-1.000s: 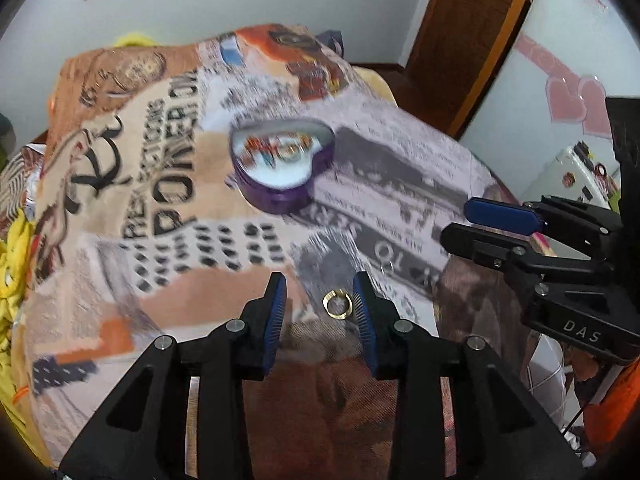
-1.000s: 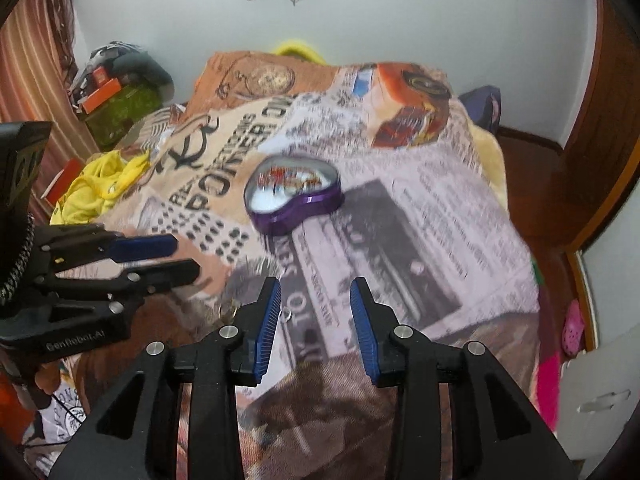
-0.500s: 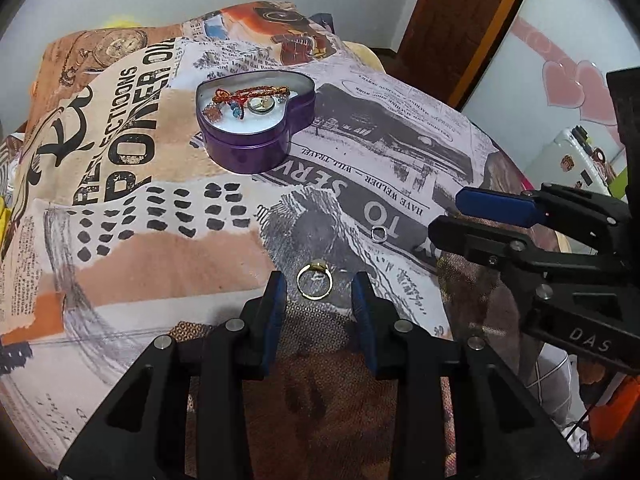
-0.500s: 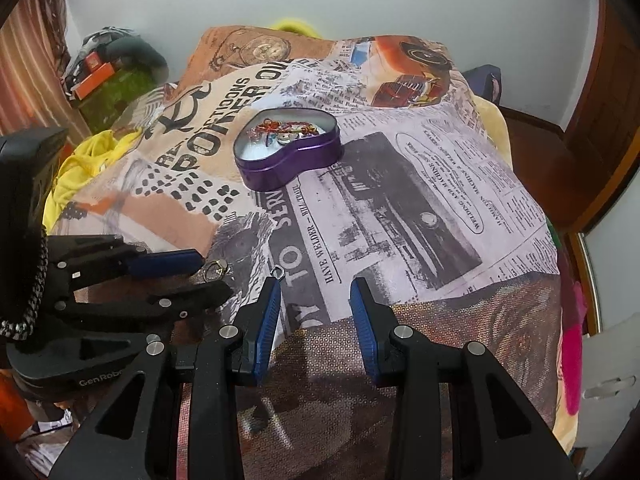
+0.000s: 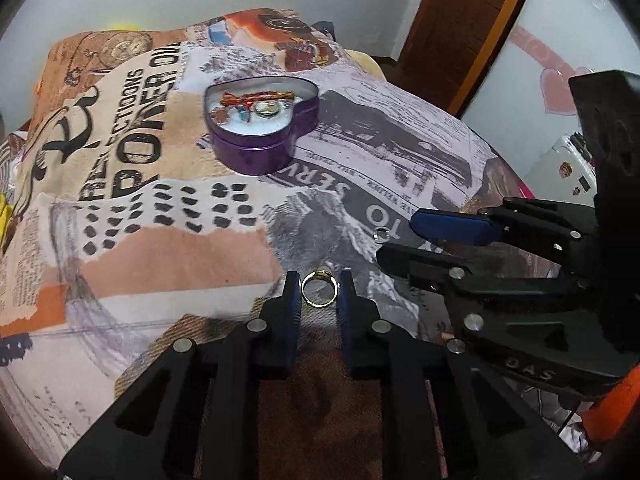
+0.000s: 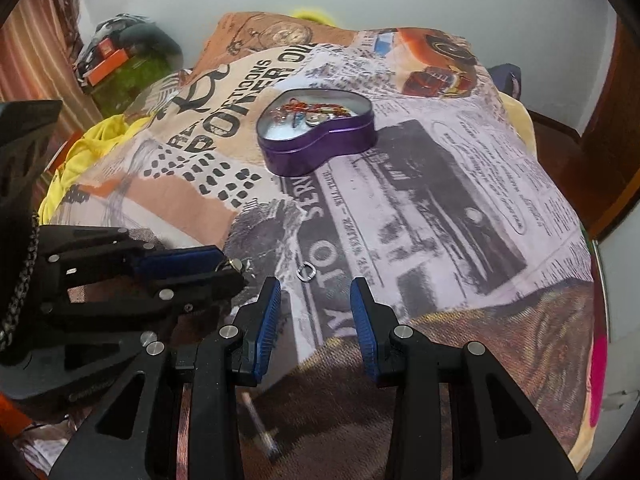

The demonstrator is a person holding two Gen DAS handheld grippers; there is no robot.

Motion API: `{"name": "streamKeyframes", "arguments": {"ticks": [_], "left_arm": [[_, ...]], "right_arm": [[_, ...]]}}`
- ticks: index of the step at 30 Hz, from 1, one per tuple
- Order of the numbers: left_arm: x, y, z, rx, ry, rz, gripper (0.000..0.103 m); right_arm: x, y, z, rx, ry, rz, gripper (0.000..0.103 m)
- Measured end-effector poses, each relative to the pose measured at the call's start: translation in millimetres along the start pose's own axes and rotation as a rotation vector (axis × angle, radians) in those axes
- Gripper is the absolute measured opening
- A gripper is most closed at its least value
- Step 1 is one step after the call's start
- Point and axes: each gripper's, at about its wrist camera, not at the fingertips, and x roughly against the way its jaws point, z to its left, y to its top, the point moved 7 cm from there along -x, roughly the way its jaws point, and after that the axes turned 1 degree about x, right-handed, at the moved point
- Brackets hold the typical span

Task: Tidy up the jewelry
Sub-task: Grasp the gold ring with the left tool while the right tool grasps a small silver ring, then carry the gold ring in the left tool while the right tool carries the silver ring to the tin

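A gold ring (image 5: 319,289) lies on the printed blanket (image 5: 160,264) between the tips of my left gripper (image 5: 320,285). Its jaws are closing and the blue pads touch the ring's two sides. A small silver ring (image 6: 306,271) lies on the blanket just beyond the tips of my right gripper (image 6: 315,294), which is open and holds nothing. In the left wrist view the right gripper (image 5: 400,238) reaches in from the right beside the silver ring (image 5: 382,234). An open purple heart-shaped tin (image 5: 260,152) further back holds red and mixed jewelry.
The blanket covers a bed that drops off at the near edge. Yellow cloth (image 6: 80,156) and clutter lie to its left, and a wooden door (image 5: 460,28) stands at the right. The left gripper (image 6: 232,268) sits close to the right one's left finger.
Both grippers have come down closer to the blanket. The left jaws have narrowed around the gold ring. The silver ring now lies just ahead of the right fingertips.
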Motion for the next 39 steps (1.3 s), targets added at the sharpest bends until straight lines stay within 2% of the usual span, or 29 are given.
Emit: {"name": "streamKeyframes", "arguments": {"ticks": [10,14,25,39], "left_arm": [[13,-1,12,0.017,0.031,-0.019,0.017],[14,0,11,0.017,0.033,-0.021,0.017],[34,12,13,0.018,0.049,-0.069,0.017],[63,49,21,0.008,0.08,-0.167,0.017]], "right_arm": [[-10,3,5,0.026,-0.023,-0.017,0.029],[-11,3,4,0.024,-0.033,-0.019,0.01],[-8,6,4,0.027,-0.052,-0.014,0.01],[35,40,-9,-0.001,-0.071,-0.137,0.01]]}}
